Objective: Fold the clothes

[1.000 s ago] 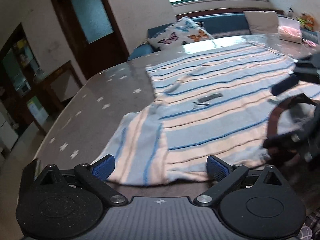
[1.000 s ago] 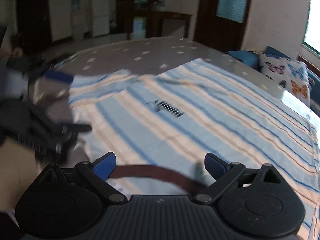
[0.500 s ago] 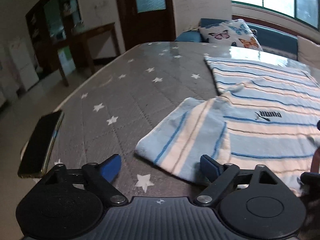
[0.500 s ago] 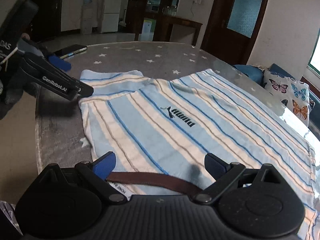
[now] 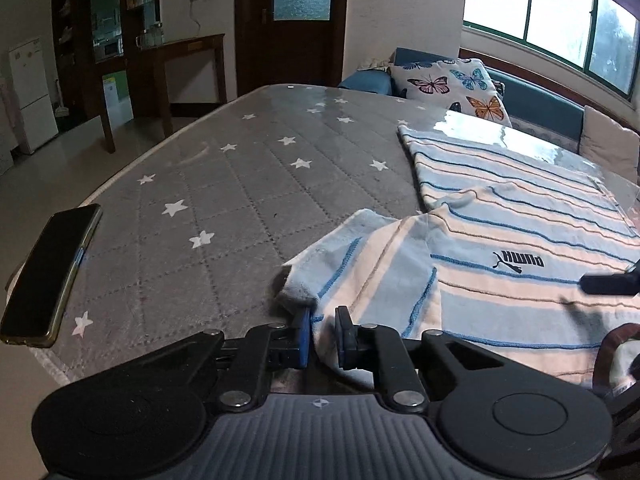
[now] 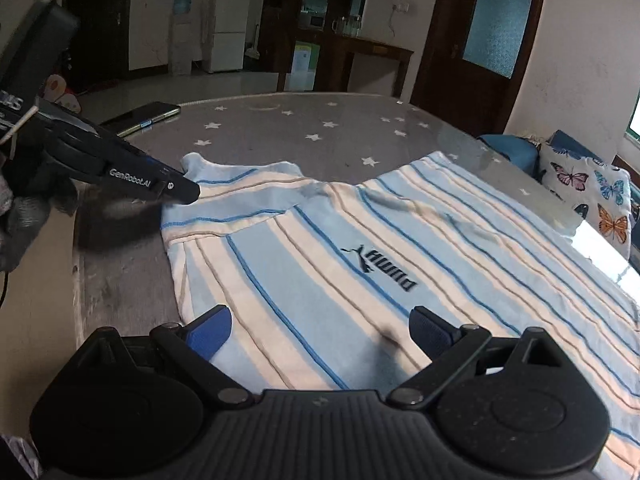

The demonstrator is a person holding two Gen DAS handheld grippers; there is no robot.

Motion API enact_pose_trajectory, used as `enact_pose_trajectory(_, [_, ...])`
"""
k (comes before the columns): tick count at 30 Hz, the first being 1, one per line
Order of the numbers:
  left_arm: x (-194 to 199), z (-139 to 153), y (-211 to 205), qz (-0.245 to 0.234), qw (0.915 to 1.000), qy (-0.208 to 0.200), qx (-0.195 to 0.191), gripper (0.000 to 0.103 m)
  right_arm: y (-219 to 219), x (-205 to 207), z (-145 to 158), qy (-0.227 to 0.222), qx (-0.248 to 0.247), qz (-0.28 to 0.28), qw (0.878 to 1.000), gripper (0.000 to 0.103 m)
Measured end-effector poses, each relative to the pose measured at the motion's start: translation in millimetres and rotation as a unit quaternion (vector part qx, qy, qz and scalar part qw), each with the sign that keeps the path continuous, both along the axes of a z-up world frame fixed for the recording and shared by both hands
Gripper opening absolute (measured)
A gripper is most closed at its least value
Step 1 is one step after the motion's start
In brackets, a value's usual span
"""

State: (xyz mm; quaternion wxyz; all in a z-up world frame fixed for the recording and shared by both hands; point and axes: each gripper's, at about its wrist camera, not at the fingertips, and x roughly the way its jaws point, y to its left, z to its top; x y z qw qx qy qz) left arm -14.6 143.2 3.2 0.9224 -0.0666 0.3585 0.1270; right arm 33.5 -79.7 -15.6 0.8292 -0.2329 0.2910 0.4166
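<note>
A light-blue and white striped T-shirt [image 5: 500, 240] with a black logo lies flat on the grey star-patterned table [image 5: 240, 184]. My left gripper [image 5: 322, 338] is shut on the edge of the shirt's sleeve [image 5: 360, 264] at the near side. In the right wrist view the shirt [image 6: 360, 248] spreads out ahead, and the left gripper [image 6: 188, 192] shows at the sleeve [image 6: 224, 196]. My right gripper [image 6: 320, 330] is open, its fingers hovering over the shirt's near edge, empty.
A black phone [image 5: 48, 272] lies at the table's left edge; it also shows in the right wrist view [image 6: 140, 118]. A butterfly cushion [image 5: 448, 84] sits on a blue sofa behind the table. A wooden side table [image 5: 160, 64] and a door stand further back.
My left gripper has moved in on the sleeve and closed on its edge. My right gripper stays open and has shifted slightly forward over the shirt.
</note>
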Motion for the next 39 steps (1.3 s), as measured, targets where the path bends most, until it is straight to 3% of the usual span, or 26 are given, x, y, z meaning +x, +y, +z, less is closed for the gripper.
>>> enact_pose_trajectory(4, [-5,4,4,0.016,0.9999,-0.002,0.002,0.017,9,-4,-4,0.004,-0.003,0.018,1.0,0.097])
enact_pose_trajectory(6, [-7,5,7,0.02,0.9998,-0.002,-0.004,0.025,16,-2,-1,0.003,0.003,0.018,1.0,0.097])
enact_pose_trajectory(8, [-7,3,7,0.023,0.9997,0.001,-0.007,0.042,23,2,0,0.007,0.01,0.017,1.0,0.097])
enact_pose_trajectory(12, [-7,0,9,0.025,0.9995,0.003,-0.017,0.041,41,7,-3,0.009,0.009,0.017,1.0,0.097])
enact_pose_trajectory(15, [-6,-1,11,0.022,0.9995,0.0,-0.023,0.035,51,6,-7,0.009,0.009,0.018,1.0,0.097])
enact_pose_trajectory(16, [-6,-1,13,0.022,0.9995,-0.001,-0.023,0.03,53,6,-7,0.01,0.009,0.017,1.0,0.097])
enact_pose_trajectory(17, [-6,-1,14,0.023,0.9994,-0.003,-0.026,0.015,54,6,-7,0.01,0.008,0.017,1.0,0.097])
enact_pose_trajectory(19, [-6,-1,19,0.023,0.9987,-0.008,-0.045,0.005,55,5,-7,0.009,0.009,0.017,1.0,0.097])
enact_pose_trajectory(23, [-7,8,16,0.017,0.9979,-0.033,-0.053,0.002,56,6,-9,0.014,0.009,0.016,1.0,0.097])
enact_pose_trajectory(30, [-17,44,-24,-0.079,0.9905,-0.108,-0.035,0.002,31,8,3,0.009,0.018,-0.006,1.0,0.097])
enact_pose_trajectory(34, [-18,55,-56,-0.161,0.9779,-0.129,-0.033,0.002,-2,14,13,-0.001,0.024,-0.042,0.999,0.097])
enact_pose_trajectory(39, [-14,49,-95,-0.253,0.9599,-0.117,-0.027,0.002,-46,27,22,-0.011,0.032,-0.103,0.994,0.097])
